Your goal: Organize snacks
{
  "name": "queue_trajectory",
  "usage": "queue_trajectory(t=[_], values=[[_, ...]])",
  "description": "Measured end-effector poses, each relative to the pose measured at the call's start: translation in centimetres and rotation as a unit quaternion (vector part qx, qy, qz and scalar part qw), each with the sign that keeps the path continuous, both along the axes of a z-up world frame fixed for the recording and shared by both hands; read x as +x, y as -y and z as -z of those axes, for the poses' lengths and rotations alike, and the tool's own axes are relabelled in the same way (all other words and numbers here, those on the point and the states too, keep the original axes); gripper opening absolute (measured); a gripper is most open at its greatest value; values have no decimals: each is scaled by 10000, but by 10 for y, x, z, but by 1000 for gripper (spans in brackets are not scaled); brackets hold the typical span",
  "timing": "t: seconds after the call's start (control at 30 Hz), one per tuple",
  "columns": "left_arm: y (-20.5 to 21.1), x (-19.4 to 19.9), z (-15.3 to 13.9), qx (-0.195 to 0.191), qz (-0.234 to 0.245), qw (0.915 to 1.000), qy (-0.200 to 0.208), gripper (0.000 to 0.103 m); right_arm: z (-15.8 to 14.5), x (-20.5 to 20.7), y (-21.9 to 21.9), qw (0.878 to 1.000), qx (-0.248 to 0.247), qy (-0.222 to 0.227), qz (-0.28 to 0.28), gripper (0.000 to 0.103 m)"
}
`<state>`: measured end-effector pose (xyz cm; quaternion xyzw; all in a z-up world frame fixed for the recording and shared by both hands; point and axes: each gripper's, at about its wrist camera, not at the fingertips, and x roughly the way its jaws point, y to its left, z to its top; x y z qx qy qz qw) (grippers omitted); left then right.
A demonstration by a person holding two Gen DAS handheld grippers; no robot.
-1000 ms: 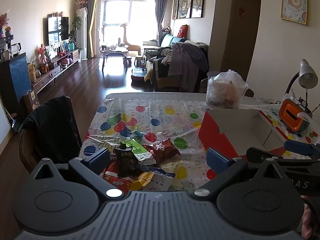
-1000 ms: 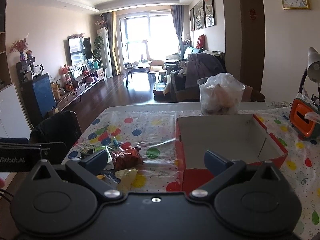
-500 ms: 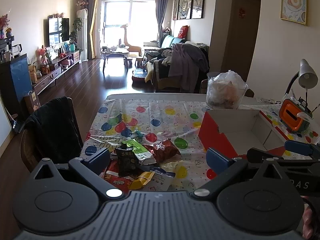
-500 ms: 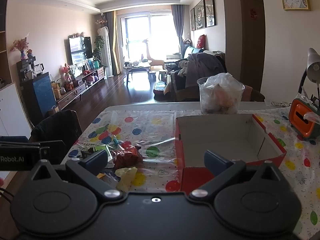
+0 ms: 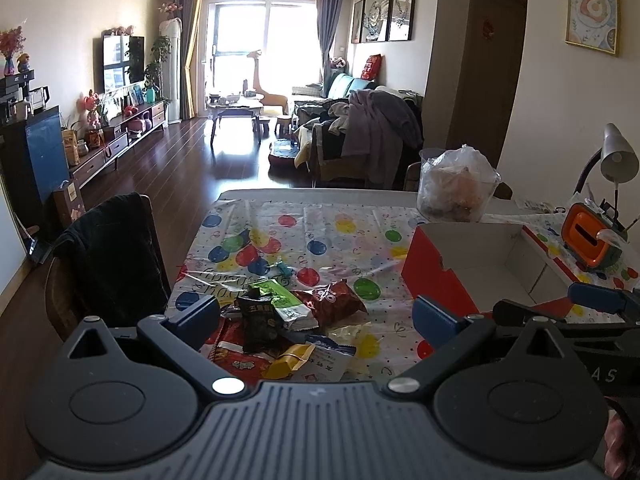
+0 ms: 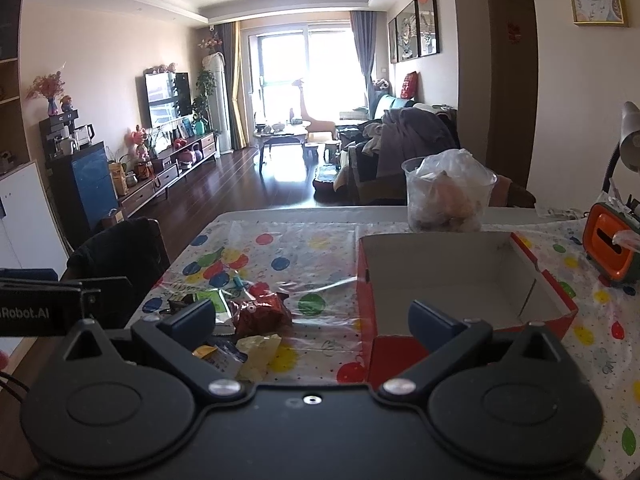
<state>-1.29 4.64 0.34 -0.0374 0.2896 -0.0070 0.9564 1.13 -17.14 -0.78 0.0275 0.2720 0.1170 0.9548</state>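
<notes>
Red cardboard box (image 6: 472, 280), open and white inside, sits on the spotted tablecloth (image 5: 320, 228). Snack packets (image 5: 280, 320) lie heaped left of it, near the table's front edge, not in the box. Left gripper (image 5: 316, 316) hangs over the heap, tongs spread, holding nothing. Right gripper (image 6: 312, 318) faces the box's near-left corner, tongs spread, also holding nothing.

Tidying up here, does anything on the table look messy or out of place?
Yes: snack packets lie overlapping in a loose heap on the tablecloth, left of the red box, which looks empty.
</notes>
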Motion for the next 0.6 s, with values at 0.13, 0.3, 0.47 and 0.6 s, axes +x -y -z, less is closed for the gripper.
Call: queue_trajectory(t=[0.13, 0.3, 0.47, 0.6], values=[[-7, 1, 4, -83, -66, 9999, -83, 103, 1, 3, -2, 10000, -33, -47, -67, 103], [-13, 7, 9, -34, -213, 9995, -238, 103, 5, 8, -11, 9995, -91, -87, -284, 103], [-20, 16, 14, 15, -301, 9991, -307, 103, 11, 18, -21, 9983, -157, -179, -535, 103], [-29, 25, 20, 226, -187, 9993, -249, 103, 21, 33, -24, 9968, -212, -324, -696, 103]])
